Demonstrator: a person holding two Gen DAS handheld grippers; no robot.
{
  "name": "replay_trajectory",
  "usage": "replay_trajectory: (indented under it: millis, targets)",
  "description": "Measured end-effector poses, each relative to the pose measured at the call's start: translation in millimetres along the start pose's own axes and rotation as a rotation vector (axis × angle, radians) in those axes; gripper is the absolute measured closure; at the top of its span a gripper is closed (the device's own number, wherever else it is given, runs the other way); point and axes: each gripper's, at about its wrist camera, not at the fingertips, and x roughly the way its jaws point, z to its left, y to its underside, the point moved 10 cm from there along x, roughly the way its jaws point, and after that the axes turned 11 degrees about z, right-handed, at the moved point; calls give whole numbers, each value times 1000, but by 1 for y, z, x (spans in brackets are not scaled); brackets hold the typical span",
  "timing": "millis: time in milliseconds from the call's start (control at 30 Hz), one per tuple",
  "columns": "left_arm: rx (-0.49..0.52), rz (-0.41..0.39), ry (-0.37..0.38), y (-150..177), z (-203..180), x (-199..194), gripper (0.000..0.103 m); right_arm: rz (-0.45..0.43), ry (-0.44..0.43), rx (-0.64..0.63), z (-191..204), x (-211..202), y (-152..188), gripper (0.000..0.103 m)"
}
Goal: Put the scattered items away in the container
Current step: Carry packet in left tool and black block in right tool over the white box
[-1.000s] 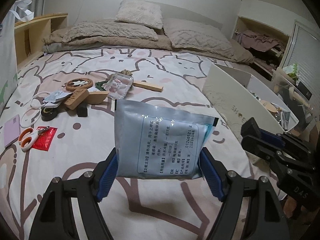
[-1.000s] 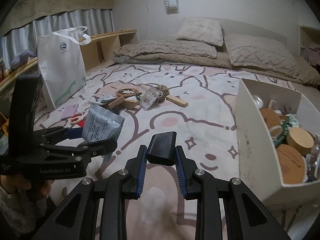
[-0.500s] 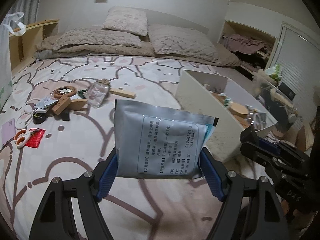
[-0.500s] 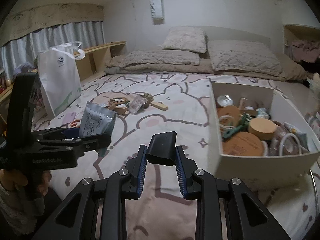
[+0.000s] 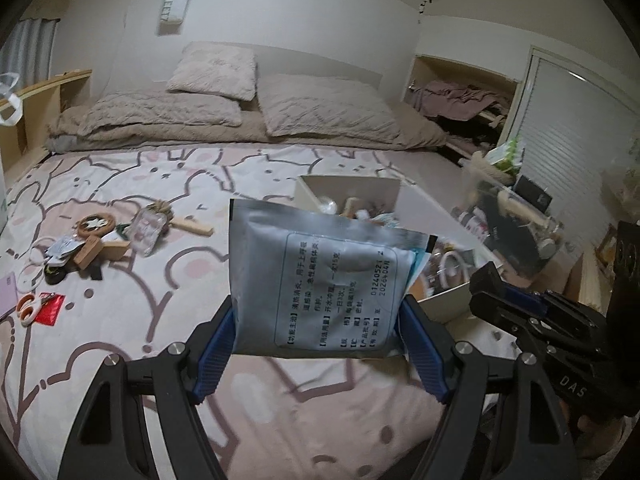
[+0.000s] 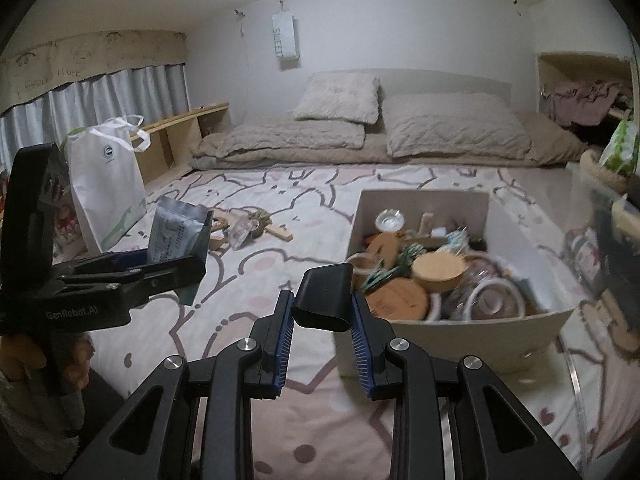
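**Both grippers loaded, box just ahead**

Left gripper [image 5: 316, 344] has its fingers [image 5: 214, 350] clamped on a silver foil sachet [image 5: 316, 280], one blue pad on each side edge near the bottom. Sachet stands upright between them, printed label facing the camera, most of it sticking up above the pads. It's held up off the bed [image 5: 168, 184], w/ the white container [image 5: 348, 186] partly hidden behind it & to its right.

Right gripper [image 6: 322, 316] has fingers [image 6: 362, 334] shut on a small black case [image 6: 324, 296]. Case sits wedged between the blue pads, rounded end pointing fwd past the tips, tilted a bit. Straight ahead & slightly right of it is the container [image 6: 424, 204] on the bedspread, already packed: round wooden lids, a green bit, white rings, a small glass jar at the back.

From the right wrist view the left gripper [image 6: 172, 264] shows at far left, sachet [image 6: 176, 232] poking up from it, well left of the box. A hand [image 6: 48, 364] holds its grip.

Still loose on the bed, far side left: scissors [image 5: 26, 308] w/ orange handles on a red packet [image 5: 50, 308], a wooden ring [image 5: 94, 225], a clear pouch [image 5: 148, 229], a wooden stick [image 5: 194, 226]. White tote bag [image 6: 108, 184] stands by the shelf.
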Motion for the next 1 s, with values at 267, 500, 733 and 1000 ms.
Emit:
replay_trajectory:
  millis: [267, 500, 733, 1000]
  targets:
    - [-7, 5, 79, -31, -42, -9, 25, -37, 7, -18, -26, -33, -24, 74]
    - [18, -14, 64, -68, -72, -19, 25, -73, 16, -40, -46, -61, -47, 74]
    - [42, -34, 34, -106, -90, -32, 25, -71, 26, -40, -70, -77, -68, 74]
    - [86, -44, 23, -147, -114, -35, 25, -64, 47, -67, -92, -77, -91, 74]
